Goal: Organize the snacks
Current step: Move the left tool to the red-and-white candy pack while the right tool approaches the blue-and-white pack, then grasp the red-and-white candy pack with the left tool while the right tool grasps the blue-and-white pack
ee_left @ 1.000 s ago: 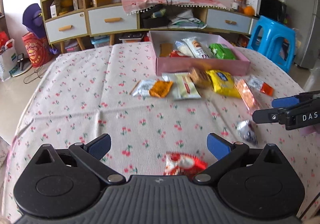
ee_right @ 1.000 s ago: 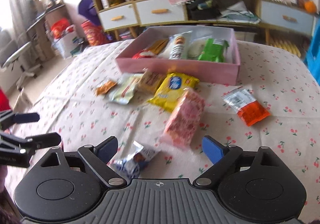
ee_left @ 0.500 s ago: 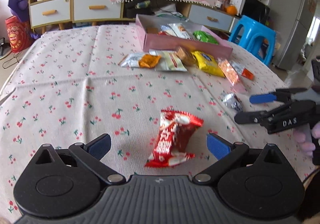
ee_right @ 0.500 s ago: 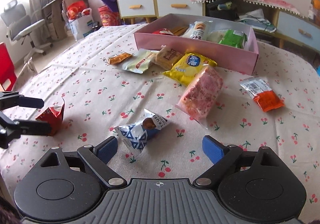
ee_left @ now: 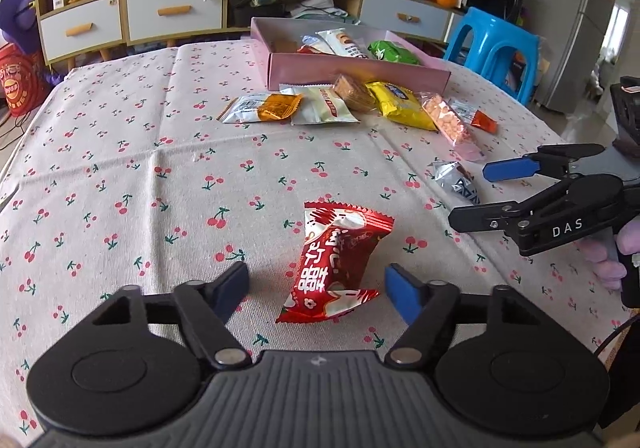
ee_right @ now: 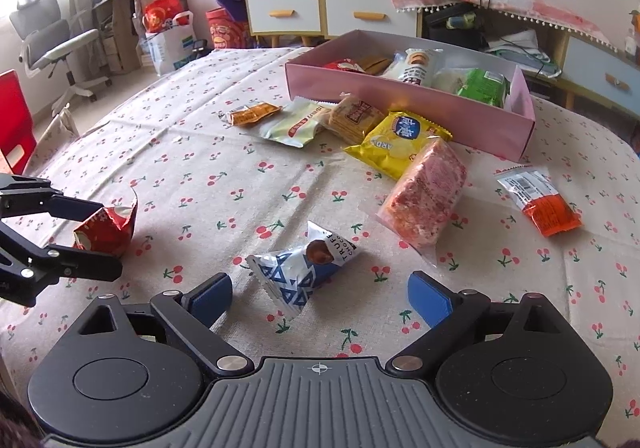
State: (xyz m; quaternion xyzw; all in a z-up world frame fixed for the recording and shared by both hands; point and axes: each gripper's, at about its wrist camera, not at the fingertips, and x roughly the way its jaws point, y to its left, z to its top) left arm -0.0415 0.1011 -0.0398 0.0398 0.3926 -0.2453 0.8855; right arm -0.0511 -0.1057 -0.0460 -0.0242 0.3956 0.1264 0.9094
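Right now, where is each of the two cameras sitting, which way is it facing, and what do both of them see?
Left wrist: on the left gripper, low over the table, facing the red packet between its open fingers and the pink box beyond; the right gripper and a gloved hand show at right.
Right wrist: on the right gripper, facing the blue-and-white packet; the left gripper shows at left.
Shared: red packet, blue-and-white packet, pink box, cherry tablecloth.
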